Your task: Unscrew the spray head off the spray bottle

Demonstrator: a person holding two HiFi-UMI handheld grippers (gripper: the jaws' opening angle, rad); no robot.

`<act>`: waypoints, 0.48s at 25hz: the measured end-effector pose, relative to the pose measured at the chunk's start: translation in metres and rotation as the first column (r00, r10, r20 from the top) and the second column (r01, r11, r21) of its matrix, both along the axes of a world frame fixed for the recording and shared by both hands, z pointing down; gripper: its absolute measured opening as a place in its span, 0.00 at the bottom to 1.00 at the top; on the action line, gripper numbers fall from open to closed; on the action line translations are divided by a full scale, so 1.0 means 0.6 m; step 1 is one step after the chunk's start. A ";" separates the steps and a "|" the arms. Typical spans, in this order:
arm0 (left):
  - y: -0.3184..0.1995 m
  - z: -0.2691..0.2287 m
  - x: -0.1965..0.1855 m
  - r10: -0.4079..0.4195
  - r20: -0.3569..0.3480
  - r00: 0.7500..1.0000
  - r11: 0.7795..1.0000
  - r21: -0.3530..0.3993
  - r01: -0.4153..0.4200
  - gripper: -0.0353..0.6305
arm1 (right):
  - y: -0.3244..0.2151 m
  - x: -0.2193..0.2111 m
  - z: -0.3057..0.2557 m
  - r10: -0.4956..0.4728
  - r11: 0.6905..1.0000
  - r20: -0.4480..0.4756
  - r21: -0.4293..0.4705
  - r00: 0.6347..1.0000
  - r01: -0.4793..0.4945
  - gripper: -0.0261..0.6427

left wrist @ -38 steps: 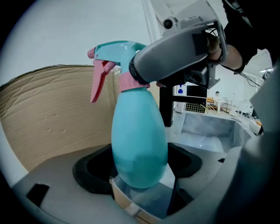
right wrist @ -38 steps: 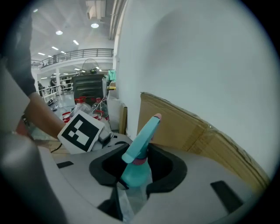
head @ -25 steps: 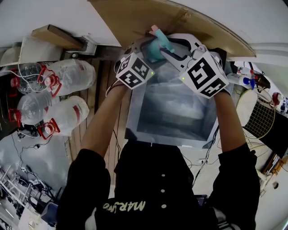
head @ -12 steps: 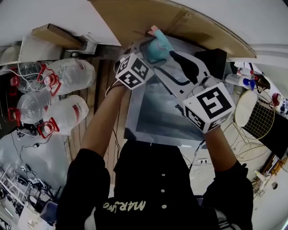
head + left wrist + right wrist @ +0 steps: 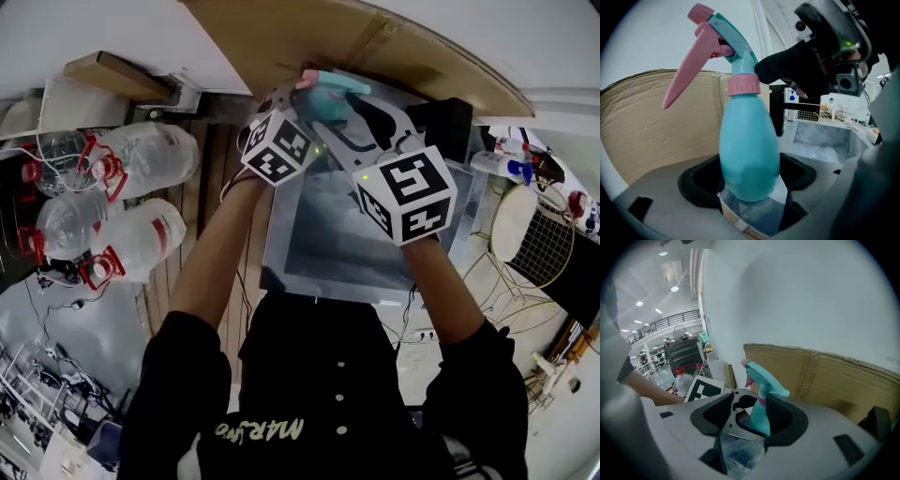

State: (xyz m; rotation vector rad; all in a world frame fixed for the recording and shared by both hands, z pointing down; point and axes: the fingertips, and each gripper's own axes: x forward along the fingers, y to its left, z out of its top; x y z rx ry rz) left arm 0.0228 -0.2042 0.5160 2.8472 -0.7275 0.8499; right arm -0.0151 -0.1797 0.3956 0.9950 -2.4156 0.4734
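Over the grey bin (image 5: 361,248), my left gripper (image 5: 749,182) clamps the spray bottle (image 5: 749,140) steady while my right gripper (image 5: 751,411), jaws just opened, loosely straddles the spray head (image 5: 723,42), presumably to re-grip.

Plastic and cardboard.
I see a spray bottle (image 5: 750,154) of smooth, faintly shiny plastic; the cardboard (image 5: 651,126) looks matt, creased.

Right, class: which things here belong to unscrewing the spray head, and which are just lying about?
Job in hand: spray bottle, clamped in the left gripper; spray head; right gripper, whose jaws have just been opening, with the bottle between them.
Lying about: water jugs; cardboard sheet; grey tub; wire basket.
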 end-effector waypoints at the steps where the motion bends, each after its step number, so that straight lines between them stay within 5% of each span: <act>1: -0.001 0.000 0.000 -0.002 0.000 1.000 1.000 -0.001 0.002 0.65 | -0.001 0.000 0.001 -0.004 1.000 -0.011 0.011 1.000 0.004 0.41; 12: -0.005 -0.001 0.001 -0.018 -0.001 1.000 1.000 -0.008 0.018 0.65 | -0.010 0.004 0.001 -0.004 1.000 -0.043 0.030 0.999 0.005 0.41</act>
